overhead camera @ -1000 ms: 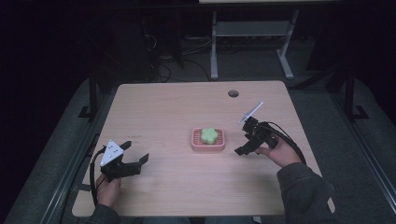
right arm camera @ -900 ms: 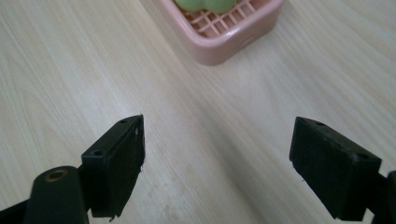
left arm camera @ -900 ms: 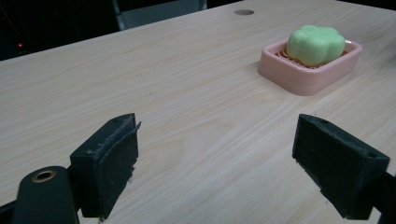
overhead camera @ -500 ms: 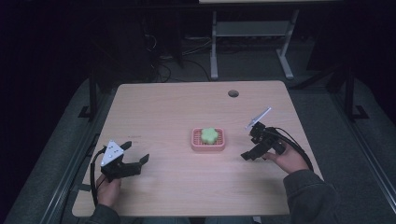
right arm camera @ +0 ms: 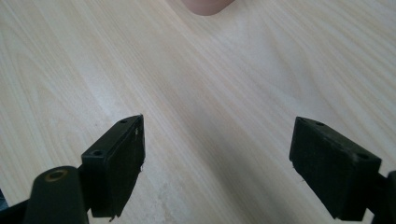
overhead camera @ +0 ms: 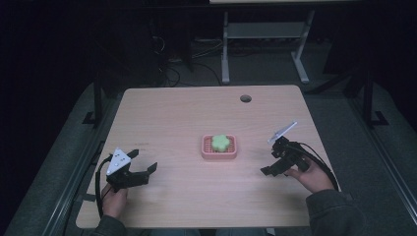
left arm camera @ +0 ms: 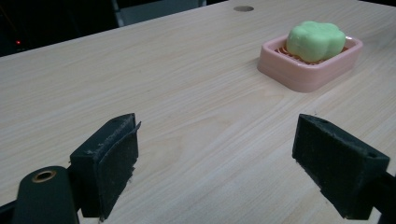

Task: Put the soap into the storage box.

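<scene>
A pink soap dish (overhead camera: 206,152) sits at the middle of the wooden table, holding a green flower-shaped soap (overhead camera: 220,142). In the left gripper view the soap (left arm camera: 315,39) and the dish (left arm camera: 308,72) lie ahead at the upper right. My left gripper (overhead camera: 143,161) rests near the table's front left, open and with nothing between its jaws (left arm camera: 229,168). My right gripper (overhead camera: 272,160) is to the right of the dish and apart from it, open over bare wood (right arm camera: 217,172). A pink corner of the dish (right arm camera: 208,4) peeks in at the top edge of the right gripper view.
A round cable hole (overhead camera: 245,98) is in the table's far right part. Behind the table stand a white metal frame (overhead camera: 226,54) and loose cables on the dark floor. Bare wood lies all around the dish.
My right gripper has drawn back from the dish, toward the person and slightly right. The left gripper and the soap have stayed put.
</scene>
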The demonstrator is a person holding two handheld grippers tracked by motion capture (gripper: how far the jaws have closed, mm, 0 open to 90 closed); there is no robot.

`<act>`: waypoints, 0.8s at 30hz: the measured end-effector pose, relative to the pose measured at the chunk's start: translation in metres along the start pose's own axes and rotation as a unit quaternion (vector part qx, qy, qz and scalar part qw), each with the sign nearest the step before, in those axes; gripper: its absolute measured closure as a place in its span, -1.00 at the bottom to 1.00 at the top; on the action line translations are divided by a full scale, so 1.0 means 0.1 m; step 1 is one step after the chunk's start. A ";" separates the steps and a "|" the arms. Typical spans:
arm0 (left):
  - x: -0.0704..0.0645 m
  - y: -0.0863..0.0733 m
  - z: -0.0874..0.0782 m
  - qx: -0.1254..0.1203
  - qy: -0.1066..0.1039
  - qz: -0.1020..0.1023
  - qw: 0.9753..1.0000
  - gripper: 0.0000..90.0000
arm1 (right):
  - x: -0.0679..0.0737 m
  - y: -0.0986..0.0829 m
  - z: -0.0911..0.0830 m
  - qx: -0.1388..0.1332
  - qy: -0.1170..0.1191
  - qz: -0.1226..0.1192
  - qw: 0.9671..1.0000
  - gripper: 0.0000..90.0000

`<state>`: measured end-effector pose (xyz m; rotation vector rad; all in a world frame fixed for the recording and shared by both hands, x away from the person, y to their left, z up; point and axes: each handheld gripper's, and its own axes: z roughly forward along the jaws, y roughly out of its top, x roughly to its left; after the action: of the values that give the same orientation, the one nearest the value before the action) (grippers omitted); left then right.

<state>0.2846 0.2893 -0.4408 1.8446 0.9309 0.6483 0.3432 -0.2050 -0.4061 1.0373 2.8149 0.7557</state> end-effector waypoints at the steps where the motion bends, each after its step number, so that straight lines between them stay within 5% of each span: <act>1: 0.00 0.00 0.00 -0.001 0.000 0.000 1.000 -0.69 | 0.00 -0.01 0.00 0.000 0.000 -0.001 1.000 -0.60; 11: -0.02 0.02 -0.01 -0.022 -0.023 -0.002 0.999 -0.69 | 0.06 -0.25 0.00 0.002 -0.004 0.008 1.000 -0.60; 18: -0.02 0.01 0.02 -0.008 -0.013 0.000 1.000 -0.69 | 0.10 -0.45 0.00 -0.007 -0.002 0.017 1.000 -0.60; 24: -0.05 0.02 0.02 -0.021 -0.017 0.008 1.000 -0.69 | 0.15 -0.64 -0.02 -0.025 0.000 0.028 0.999 -0.60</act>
<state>0.2842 0.2835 -0.4402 1.8225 0.8754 0.6392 0.2930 -0.2389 -0.4324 1.1135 2.7615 0.8265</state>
